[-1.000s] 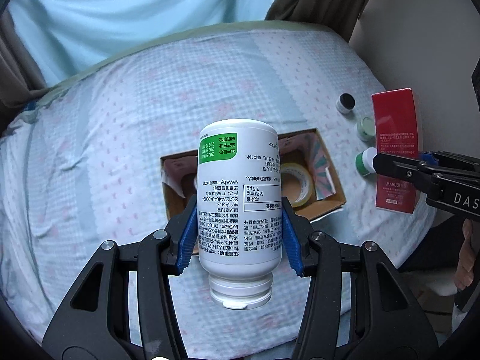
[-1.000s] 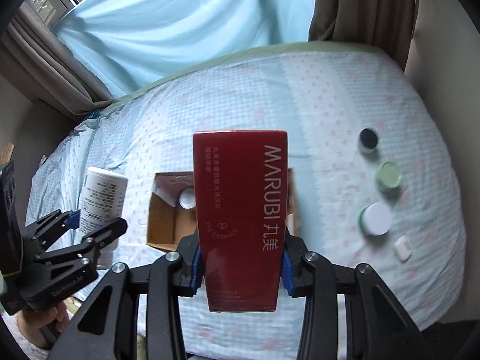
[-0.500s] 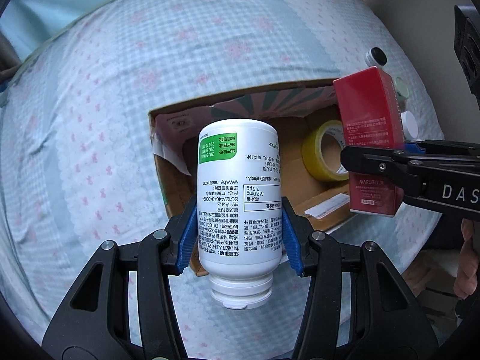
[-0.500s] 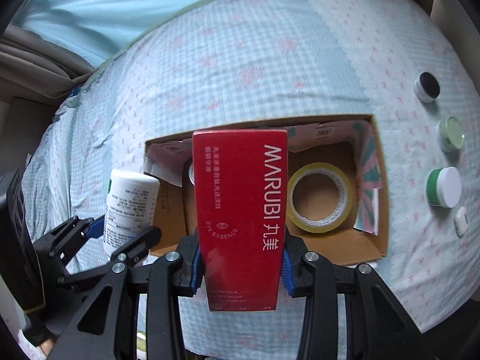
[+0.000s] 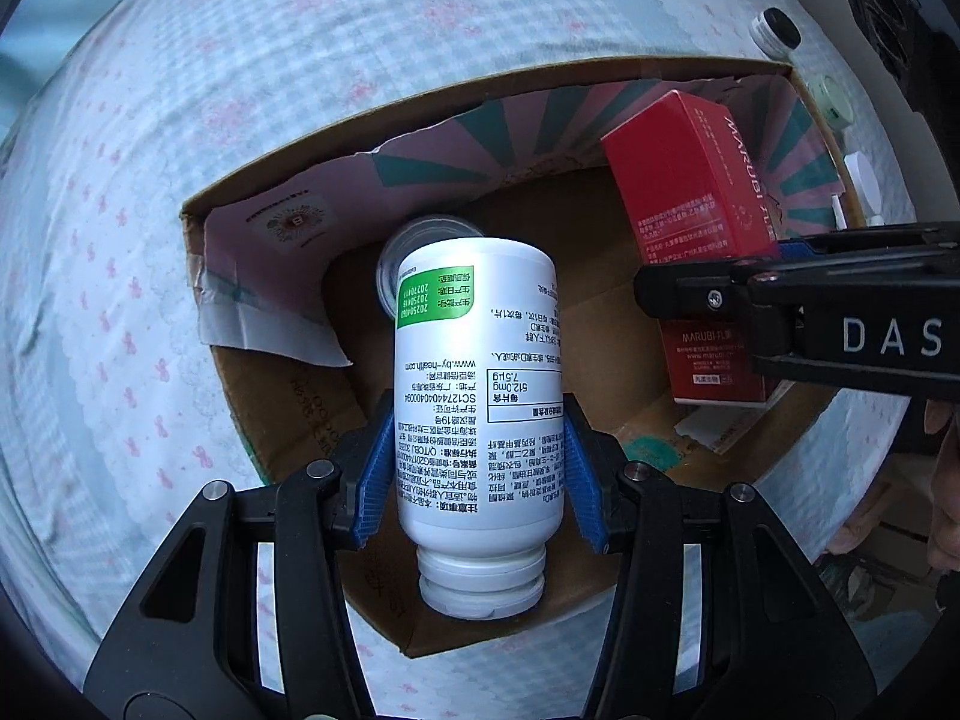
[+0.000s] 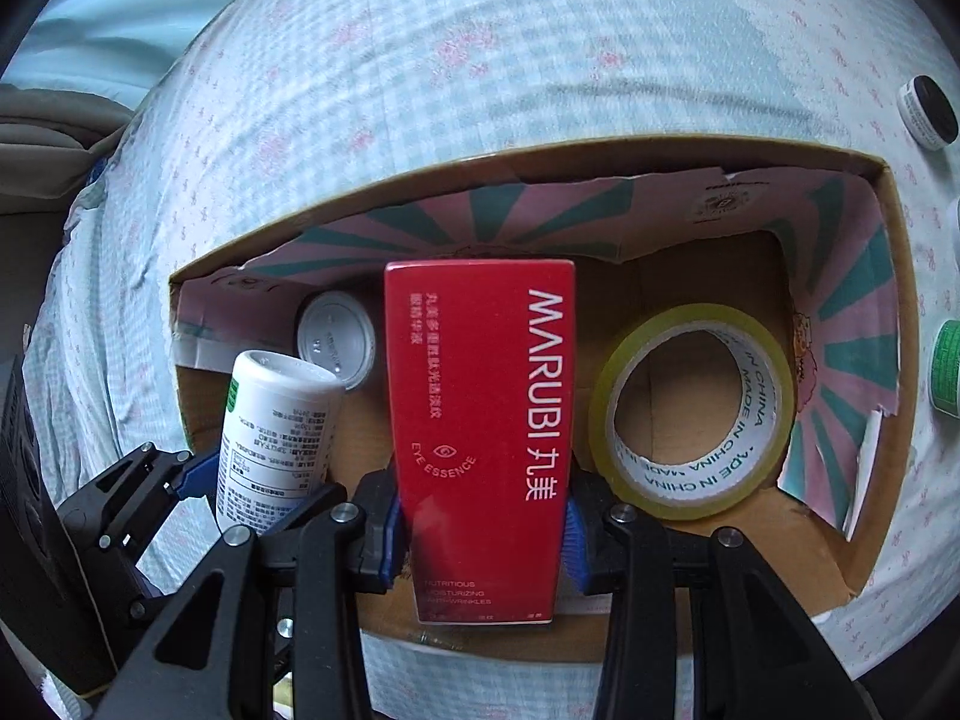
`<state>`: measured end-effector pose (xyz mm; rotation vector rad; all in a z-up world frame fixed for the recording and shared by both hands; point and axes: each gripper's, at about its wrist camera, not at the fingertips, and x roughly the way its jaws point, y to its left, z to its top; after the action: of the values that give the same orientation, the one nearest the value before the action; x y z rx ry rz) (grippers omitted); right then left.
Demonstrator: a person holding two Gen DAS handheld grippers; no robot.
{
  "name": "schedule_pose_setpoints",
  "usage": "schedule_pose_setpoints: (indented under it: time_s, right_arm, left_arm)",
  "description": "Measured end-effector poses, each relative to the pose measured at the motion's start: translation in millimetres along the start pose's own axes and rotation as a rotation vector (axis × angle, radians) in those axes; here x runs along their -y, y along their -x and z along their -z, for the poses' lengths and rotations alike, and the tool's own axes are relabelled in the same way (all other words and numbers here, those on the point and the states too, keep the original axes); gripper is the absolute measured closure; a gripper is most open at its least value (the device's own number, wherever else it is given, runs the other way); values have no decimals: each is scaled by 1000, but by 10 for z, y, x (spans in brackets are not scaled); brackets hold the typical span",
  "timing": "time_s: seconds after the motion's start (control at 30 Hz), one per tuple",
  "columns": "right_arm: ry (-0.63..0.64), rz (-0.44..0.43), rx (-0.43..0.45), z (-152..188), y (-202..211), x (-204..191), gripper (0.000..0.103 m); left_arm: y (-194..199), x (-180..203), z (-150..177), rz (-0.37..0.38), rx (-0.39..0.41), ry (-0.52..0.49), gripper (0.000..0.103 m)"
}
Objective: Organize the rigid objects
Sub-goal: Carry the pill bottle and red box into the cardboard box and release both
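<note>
The left gripper [image 5: 480,480] has its blue-padded fingers clamped on a white bottle [image 5: 477,396], held cap-down over the left part of an open cardboard box [image 6: 888,312] on the bed [image 6: 420,78]. The right gripper [image 6: 480,534] grips a red carton [image 6: 480,420] above the box's middle, beside a tape roll [image 6: 690,414] lying inside. A second white bottle [image 6: 336,339] stands in the box's far left corner.
</note>
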<state>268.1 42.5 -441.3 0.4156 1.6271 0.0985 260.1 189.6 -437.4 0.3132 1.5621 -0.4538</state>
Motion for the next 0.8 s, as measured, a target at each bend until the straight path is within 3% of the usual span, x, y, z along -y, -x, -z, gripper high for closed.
schedule_pose_setpoints:
  time_s: [0.17,0.23,0.27,0.3,0.57,0.8]
  right_arm:
    - [-5,-31,-27,-113,-45,33,65]
    - [3,-41,-22,-125,-42,41,54]
    - [1,-42,-25,-127,-39,56,33]
    - [-6,-39,-36,-129,-42,83,1]
    - [-87,-23,-30,24,104,407,0]
    - [-62,-41,20,171,344,300,0]
  left_arm:
    - [48,85,-4,-5,14,-34,55]
    - [117,136,9,8,32,-57,22]
    - [155,159,24,7,46,-66,2]
    - [176,172,38,5,54,-72,0]
    - [215,94,160,23,61,11,0]
    - [473,185,189,23,98,45,0]
